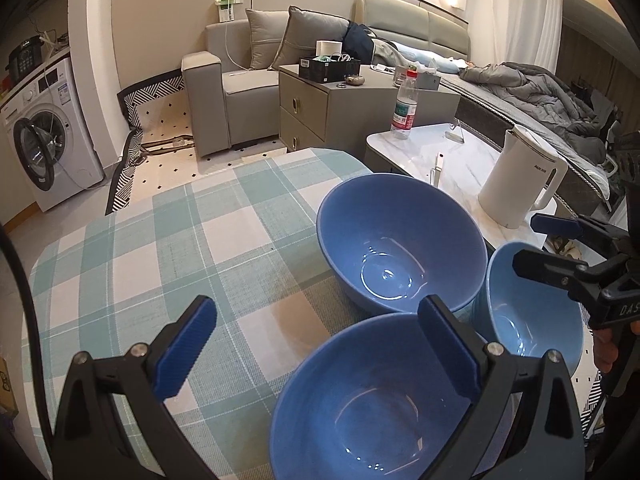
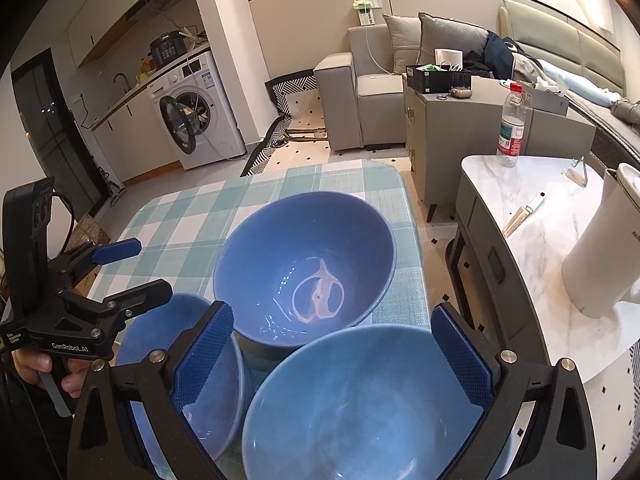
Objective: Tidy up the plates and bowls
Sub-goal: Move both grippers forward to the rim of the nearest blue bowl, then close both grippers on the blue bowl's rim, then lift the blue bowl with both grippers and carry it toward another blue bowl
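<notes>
**Hovering over three blue bowls on the checked desk**

Both grippers sit above a cluster of three blue bowls, fingers spread on each, nothing gripped.

- Left gripper (image 1: 316, 344): fingers wide apart, over the near-left bowl (image 1: 372, 400). It shows in the right wrist view too, with a hand (image 2: 44, 364) on its handle.
- Right gripper (image 2: 332, 356): fingers wide apart, over the near-right bowl (image 2: 360, 408). From the left wrist view it hangs at that bowl's rim; contact can't be told.
- Far bowl (image 1: 404, 244) stands upright behind the other two, close against them. All three are empty and upright, bunched at the desk's near right part.

Surface: desk (image 1: 160, 240) with a teal-and-white plaid cloth, rounded corners, the left and far parts bare.

Room:
- Marble-top side table (image 2: 532, 208) just right of the desk, carrying a white electric kettle (image 1: 520, 180) and a red-capped water bottle (image 1: 405, 106).
- Grey drawer cabinet (image 1: 320, 112) behind, with a black box on top.
- Grey sofa (image 1: 236, 80) with cushions, then a bed (image 1: 532, 96) with a crumpled grey duvet.
- White washing machine (image 1: 48, 132) far left, door open.
- Pale tiled floor with small black diamonds.
</notes>
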Demonstrator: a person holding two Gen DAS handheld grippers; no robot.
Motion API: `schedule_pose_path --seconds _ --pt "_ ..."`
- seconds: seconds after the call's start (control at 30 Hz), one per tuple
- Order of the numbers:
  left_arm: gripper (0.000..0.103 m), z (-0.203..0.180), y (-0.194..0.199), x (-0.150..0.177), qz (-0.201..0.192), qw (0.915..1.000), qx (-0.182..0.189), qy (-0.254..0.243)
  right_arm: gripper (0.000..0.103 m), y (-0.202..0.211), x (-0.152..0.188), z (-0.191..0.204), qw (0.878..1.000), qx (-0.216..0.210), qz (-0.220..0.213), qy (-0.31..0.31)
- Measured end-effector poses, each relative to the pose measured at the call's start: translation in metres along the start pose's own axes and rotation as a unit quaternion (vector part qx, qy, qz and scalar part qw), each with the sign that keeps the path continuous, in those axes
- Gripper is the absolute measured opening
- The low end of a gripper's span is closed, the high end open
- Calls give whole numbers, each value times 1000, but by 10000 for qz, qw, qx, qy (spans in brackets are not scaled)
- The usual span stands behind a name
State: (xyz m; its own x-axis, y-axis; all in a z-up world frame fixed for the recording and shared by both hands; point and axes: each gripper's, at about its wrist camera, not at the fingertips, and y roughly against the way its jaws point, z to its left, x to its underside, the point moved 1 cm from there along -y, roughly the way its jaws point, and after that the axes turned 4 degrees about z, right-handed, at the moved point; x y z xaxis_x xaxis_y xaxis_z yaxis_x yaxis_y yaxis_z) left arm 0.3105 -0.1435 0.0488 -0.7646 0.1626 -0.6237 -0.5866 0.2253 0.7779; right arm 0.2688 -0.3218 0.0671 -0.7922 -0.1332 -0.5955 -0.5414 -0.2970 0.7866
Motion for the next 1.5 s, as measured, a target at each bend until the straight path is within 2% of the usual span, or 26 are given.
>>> schedule_pose_path --seconds 0.07,0.13,0.23,0.3,0.4,0.47,0.53,0.7,0.77,0.9,1.0,1.07,1.13,1.5 --pt "98 0 -3 -1 20 10000 9 -15 96 -4 0 -1 10000 1 44 -5" --pt "96 -1 -6 -2 73 10000 26 -29 96 -8 -1 -4 10000 -10 81 -25" --pt "93 -4 -11 -3 119 9999 33 -81 84 -12 -2 -7 9999 -42 123 -54" --pt "90 -5 -16 -4 173 9998 42 -111 83 -16 -3 -11 9998 -52 175 -94" --pt "87 -7 -22 -6 222 9997 47 -112 75 -20 -4 -14 9996 -66 234 -139" --pt "82 -8 -25 -7 260 9996 30 -137 69 -23 -5 -16 9994 -83 277 -164" --pt "74 -9 -29 -8 329 9993 11 -159 69 -25 -6 -18 9994 -93 295 -181" --pt "74 -9 -36 -10 389 9991 23 -138 64 -33 -8 -22 9988 -120 386 -268" --pt "74 -8 -39 -11 426 9990 45 -122 56 -37 -9 -23 9986 -134 430 -278" --pt "65 -3 -46 -15 532 9985 110 32 53 -44 -11 -24 9983 -126 498 -290" --pt "64 -1 -52 -17 612 9980 135 91 52 -46 -11 -24 9982 -148 517 -276" --pt "63 -2 -55 -18 666 9976 155 84 45 -48 -11 -23 9981 -144 557 -230" --pt "53 -4 -59 -18 753 9969 216 49 42 -50 -11 -23 9979 -144 593 -207" --pt "53 -6 -77 -23 1035 9938 326 233 41 -58 -14 -29 9968 -232 704 -298"
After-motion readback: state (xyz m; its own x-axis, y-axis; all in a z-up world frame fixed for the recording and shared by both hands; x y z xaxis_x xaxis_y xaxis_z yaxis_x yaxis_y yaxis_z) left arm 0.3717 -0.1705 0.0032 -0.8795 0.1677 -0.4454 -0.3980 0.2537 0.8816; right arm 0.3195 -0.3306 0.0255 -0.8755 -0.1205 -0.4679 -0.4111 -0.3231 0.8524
